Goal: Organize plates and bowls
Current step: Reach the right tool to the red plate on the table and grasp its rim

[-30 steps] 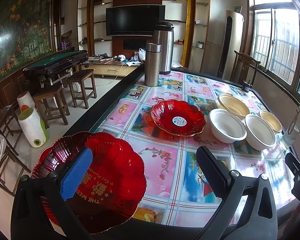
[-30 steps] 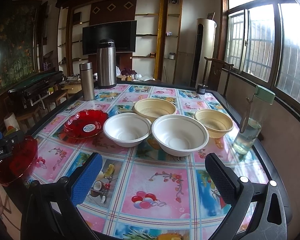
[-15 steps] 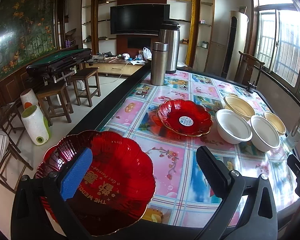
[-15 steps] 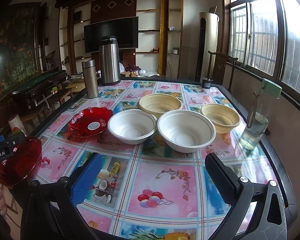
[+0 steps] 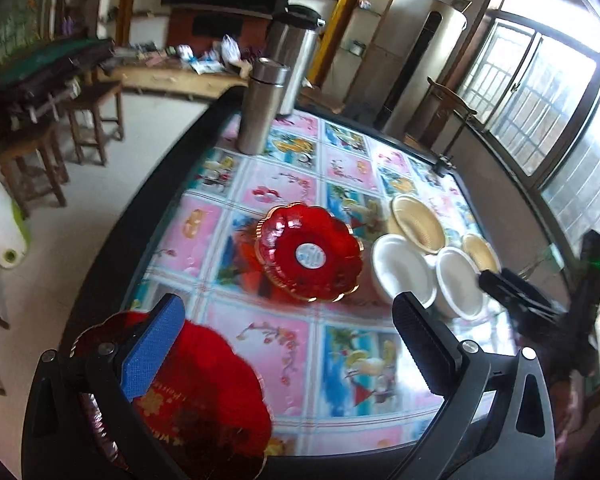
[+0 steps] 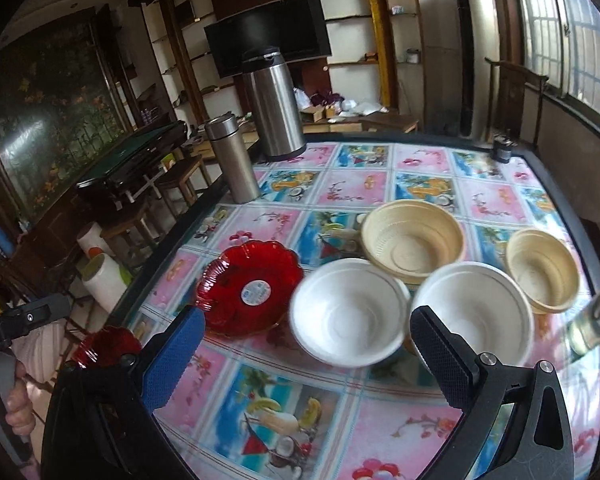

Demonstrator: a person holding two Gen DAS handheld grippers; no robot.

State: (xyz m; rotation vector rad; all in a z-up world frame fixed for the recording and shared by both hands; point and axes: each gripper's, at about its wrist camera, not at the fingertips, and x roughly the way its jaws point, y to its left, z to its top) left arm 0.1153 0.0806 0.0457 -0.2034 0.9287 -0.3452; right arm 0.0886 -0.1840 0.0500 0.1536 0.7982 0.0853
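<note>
Two red scalloped glass plates in left wrist view: one (image 5: 196,396) near, at table edge beneath left gripper (image 5: 284,344) (fingers spread, grip unclear); another (image 5: 309,254) mid-table. Right wrist view: right gripper (image 6: 306,354) released above white foam bowls (image 6: 348,310).

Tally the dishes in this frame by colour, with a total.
Red plates: 2
White bowls: 2
Cream bowls: 2
Total: 6
</note>
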